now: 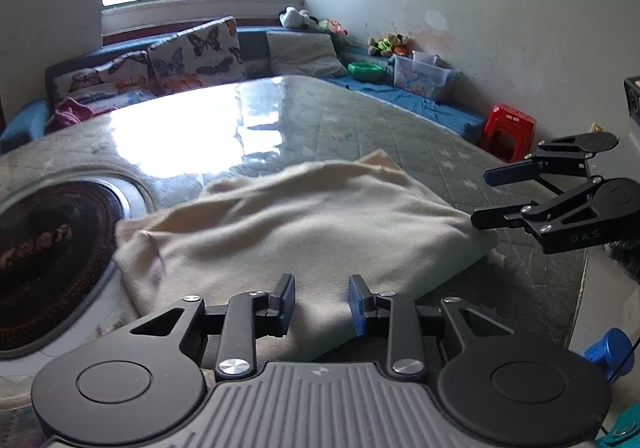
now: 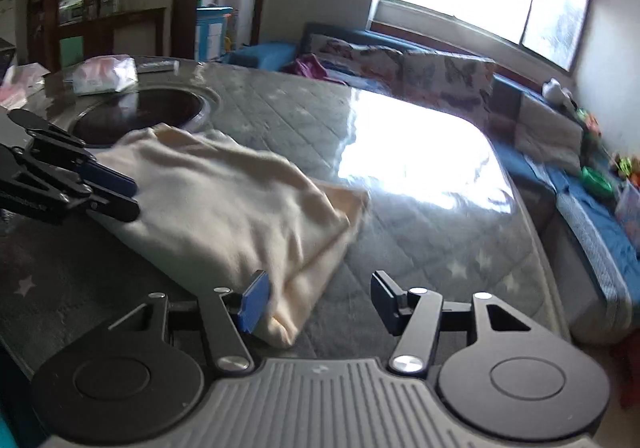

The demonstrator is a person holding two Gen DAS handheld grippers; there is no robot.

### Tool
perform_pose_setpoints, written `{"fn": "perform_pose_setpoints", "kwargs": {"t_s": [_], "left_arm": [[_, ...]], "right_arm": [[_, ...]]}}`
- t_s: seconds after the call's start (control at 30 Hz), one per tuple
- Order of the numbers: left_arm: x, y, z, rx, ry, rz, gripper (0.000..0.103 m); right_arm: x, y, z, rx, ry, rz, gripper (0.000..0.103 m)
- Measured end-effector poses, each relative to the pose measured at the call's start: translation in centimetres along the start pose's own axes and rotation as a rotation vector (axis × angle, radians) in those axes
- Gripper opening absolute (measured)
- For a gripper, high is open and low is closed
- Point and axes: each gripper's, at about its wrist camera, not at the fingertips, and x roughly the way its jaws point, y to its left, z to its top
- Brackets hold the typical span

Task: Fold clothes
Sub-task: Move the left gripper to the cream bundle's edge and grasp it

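Note:
A cream cloth [image 1: 304, 215] [image 2: 224, 207] lies folded on the quilted grey table cover [image 1: 420, 151] [image 2: 420, 248]. My left gripper [image 1: 322, 302] [image 2: 136, 199] is over the cloth's near edge. Its jaws stand a little apart, with the fabric showing in the gap and not pinched. My right gripper [image 2: 320, 302] [image 1: 480, 197] stands wider open at the cloth's right corner. Its left pad [image 2: 254, 304] is next to the folded corner and its right finger is over bare table cover. Neither gripper holds anything.
A dark round inset [image 1: 48, 256] [image 2: 160, 107] sits in the table just beyond the cloth. Plastic bags [image 2: 104, 75] lie at the table's far side. Behind are a sofa with butterfly cushions [image 1: 192, 51], a clear box [image 1: 420, 75] and a red stool [image 1: 508, 131].

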Motion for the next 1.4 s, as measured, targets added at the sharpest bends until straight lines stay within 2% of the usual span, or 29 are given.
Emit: {"fn": "perform_pose_setpoints", "kwargs": {"t_s": [0.2,0.33,0.47,0.6,0.73,0.93,1.07,1.2,1.3,1.4], "left_arm": [[-2.8,1.1,-0.3,-0.04,-0.045,0.043,0.032],[-3.9,2.4,-1.8,-0.077,-0.022,0.094,0.032],[-4.9,3.3,-2.8,-0.11,-0.024,0.113,0.032],[-5.6,3.7,-2.7,-0.123,-0.056,0.116,0.031],[-4.1,4.9,-3.7,-0.162,0.005,0.139,0.033],[-5.3,5.4,-3.7,-0.189,-0.002,0.133,0.033],[-6.3,6.3,-2.9,-0.205,-0.038,0.163,0.032],[-7.1,8.6,-2.4,-0.304,-0.055,0.226,0.032],[-7.6,10.0,-2.0,-0.364,-0.065,0.263,0.039],[-7.9,10.5,-1.7,-0.395,-0.074,0.266,0.045]], "right_arm": [[0.7,2.8,2.3,-0.081,-0.024,0.107,0.055],[3.0,4.1,1.9,-0.106,0.023,0.121,0.05],[3.2,4.2,1.8,-0.111,0.034,0.122,0.05],[2.0,4.6,3.3,-0.148,0.0,0.127,0.05],[2.5,5.6,4.3,-0.17,-0.013,0.16,0.05],[3.1,7.1,4.9,-0.225,-0.002,0.197,0.05],[2.9,9.2,6.3,-0.3,-0.017,0.265,0.05],[3.4,12.1,7.4,-0.386,-0.026,0.341,0.05],[3.9,14.7,7.8,-0.466,-0.028,0.394,0.05],[4.8,16.8,7.9,-0.518,-0.021,0.43,0.049]]}}
